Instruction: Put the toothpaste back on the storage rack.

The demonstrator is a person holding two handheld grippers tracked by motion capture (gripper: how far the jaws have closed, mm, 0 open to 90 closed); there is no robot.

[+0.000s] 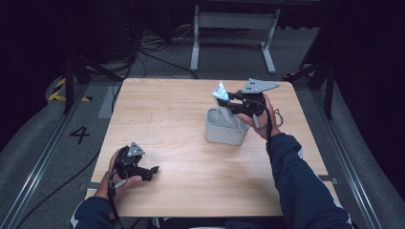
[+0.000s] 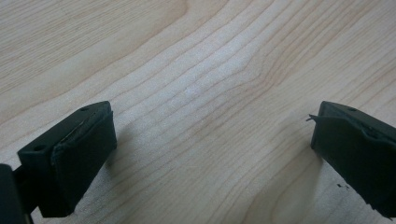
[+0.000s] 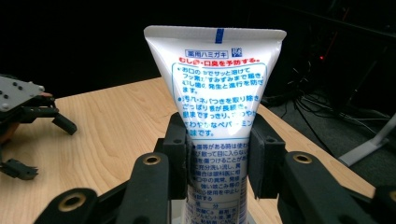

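Note:
A white toothpaste tube (image 3: 217, 88) with blue and red print stands upright between the pads of my right gripper (image 3: 218, 161), which is shut on it. In the high view the tube (image 1: 220, 91) hangs with its lower end inside a grey cup-like holder (image 1: 226, 130) on the wooden table (image 1: 167, 109), and the right gripper (image 1: 229, 101) grips it from the right. My left gripper (image 1: 154, 171) rests near the table's front left, open, with bare wood between its pads (image 2: 88, 140).
A metal table frame (image 1: 234, 28) and cables lie on the floor beyond the far edge. Rails run along both sides of the table. The left gripper (image 3: 28, 116) appears far off in the right gripper view.

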